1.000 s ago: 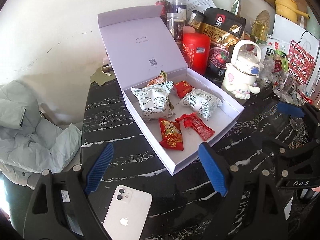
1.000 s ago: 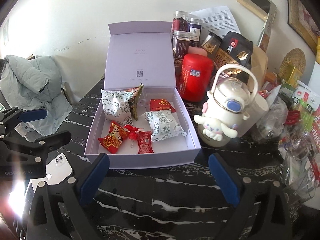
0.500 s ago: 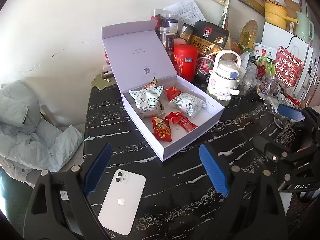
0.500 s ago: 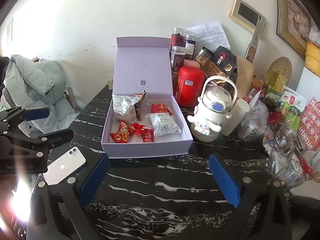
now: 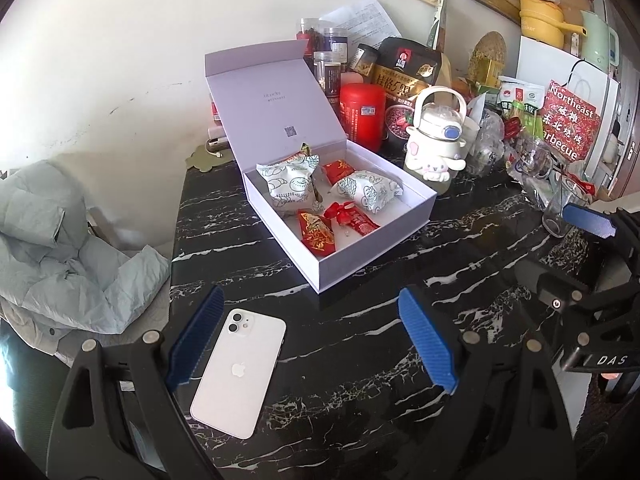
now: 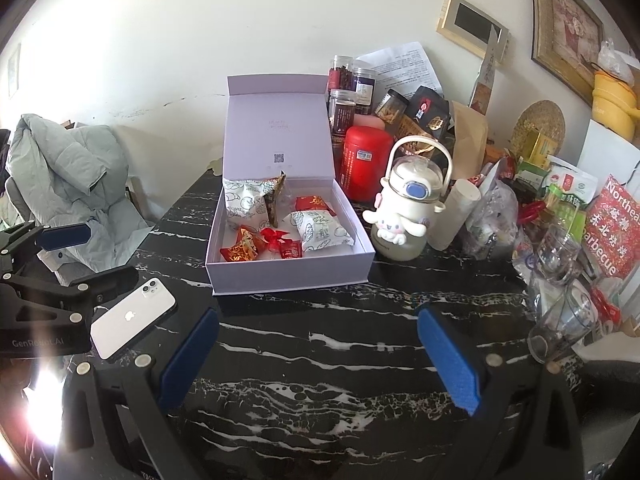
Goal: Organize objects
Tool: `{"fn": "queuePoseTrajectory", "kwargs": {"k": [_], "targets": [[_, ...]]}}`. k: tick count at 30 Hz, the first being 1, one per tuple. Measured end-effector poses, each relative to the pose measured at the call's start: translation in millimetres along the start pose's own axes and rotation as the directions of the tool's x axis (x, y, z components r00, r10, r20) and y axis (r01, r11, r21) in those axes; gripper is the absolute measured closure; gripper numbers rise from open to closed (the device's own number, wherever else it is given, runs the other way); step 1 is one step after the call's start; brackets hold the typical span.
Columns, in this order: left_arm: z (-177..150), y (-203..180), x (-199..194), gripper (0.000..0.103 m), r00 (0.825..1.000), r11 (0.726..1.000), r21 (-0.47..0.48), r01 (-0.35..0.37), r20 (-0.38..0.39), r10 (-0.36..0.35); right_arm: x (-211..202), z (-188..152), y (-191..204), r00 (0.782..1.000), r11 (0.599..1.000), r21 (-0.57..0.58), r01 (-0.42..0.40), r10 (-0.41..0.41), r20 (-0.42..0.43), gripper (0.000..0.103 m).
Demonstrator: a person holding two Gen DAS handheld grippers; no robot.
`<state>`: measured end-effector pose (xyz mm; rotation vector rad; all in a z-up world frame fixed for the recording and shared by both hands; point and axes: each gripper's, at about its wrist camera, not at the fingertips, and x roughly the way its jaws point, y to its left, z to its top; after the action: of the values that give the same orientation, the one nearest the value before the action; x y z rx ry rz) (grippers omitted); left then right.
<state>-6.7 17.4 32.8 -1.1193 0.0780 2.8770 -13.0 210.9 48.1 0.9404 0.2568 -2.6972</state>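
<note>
A lilac gift box [image 5: 376,256] [image 6: 288,276] stands on the black marble table [image 5: 360,360] with its lid upright. Inside lie two white printed snack packets [image 5: 290,184] [image 6: 322,232] and several small red sweet wrappers [image 5: 316,232] [image 6: 242,250]. My left gripper [image 5: 308,340] hangs open well short of the box, nothing between its blue pads; a white phone [image 5: 240,372] [image 6: 132,318] lies face down under its left finger. My right gripper [image 6: 320,356] is open too, empty, in front of the box. Each gripper shows at the edge of the other's view.
Behind and right of the box crowd a red canister [image 5: 362,114], jars [image 6: 344,112], a black oat bag [image 5: 408,76], a cartoon-dog bottle [image 5: 436,144] [image 6: 408,216], glass cups [image 6: 560,252] and packets. A pale green padded jacket [image 5: 52,240] lies on a chair to the left.
Both grippers have drawn back from the box, which now looks smaller and farther off. More of the phone has come into view. Both jaws stay wide apart.
</note>
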Motion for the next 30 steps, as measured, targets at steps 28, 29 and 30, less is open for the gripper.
{"fn": "queuePoseTrajectory", "kwargs": {"k": [28, 29, 30], "targets": [[-49, -2, 4, 0.014, 0.997, 0.996, -0.047, -0.071, -0.024, 0.07, 6, -36, 5, 0.999, 0.999, -0.005, -0.037, 0.037, -0.001, 0.002], [-49, -2, 4, 0.014, 0.997, 0.996, -0.046, -0.071, -0.024, 0.07, 6, -36, 5, 0.999, 0.999, -0.006, -0.038, 0.038, -0.002, 0.002], [-50, -2, 3, 0.014, 0.997, 0.997, -0.048, -0.068, -0.024, 0.067, 6, -36, 5, 0.999, 0.999, -0.005, -0.04, 0.04, -0.003, 0.002]]}}
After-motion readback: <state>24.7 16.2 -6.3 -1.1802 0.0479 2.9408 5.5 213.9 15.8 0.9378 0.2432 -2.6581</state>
